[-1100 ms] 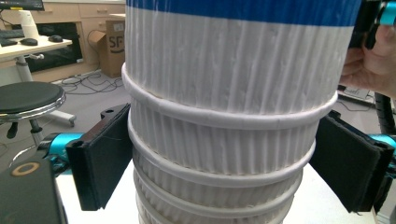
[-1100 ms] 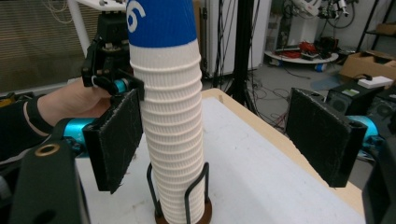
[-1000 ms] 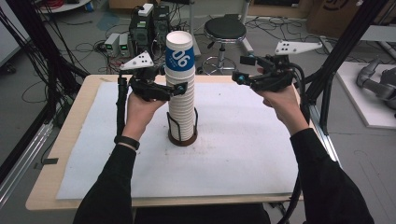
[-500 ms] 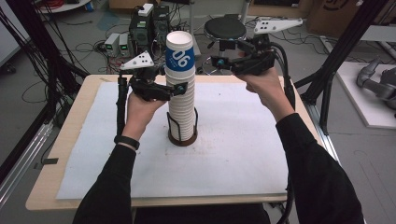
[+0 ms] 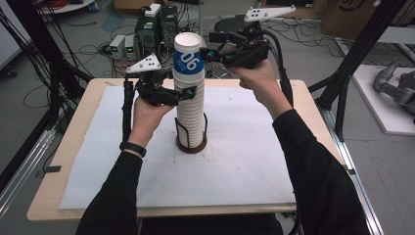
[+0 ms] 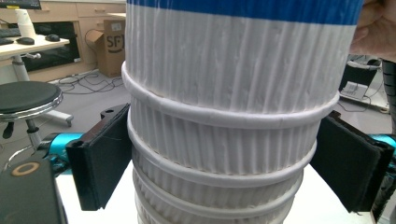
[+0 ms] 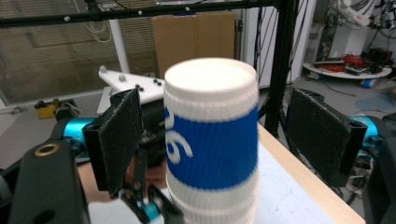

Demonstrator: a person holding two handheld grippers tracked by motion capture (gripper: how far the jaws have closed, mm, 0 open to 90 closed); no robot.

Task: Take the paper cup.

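Stack of ribbed paper cups, held in a wire holder mid-bench, is clamped by the left gripper. Topmost blue-banded cup is flanked by the wide-open jaws of the right gripper.

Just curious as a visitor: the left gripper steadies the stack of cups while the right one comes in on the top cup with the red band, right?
Not quite. The band on the top cup is blue, not red, as the right gripper view shows. The rest holds: the left gripper steadies the stack of cups and the right gripper is at the top cup with open jaws.
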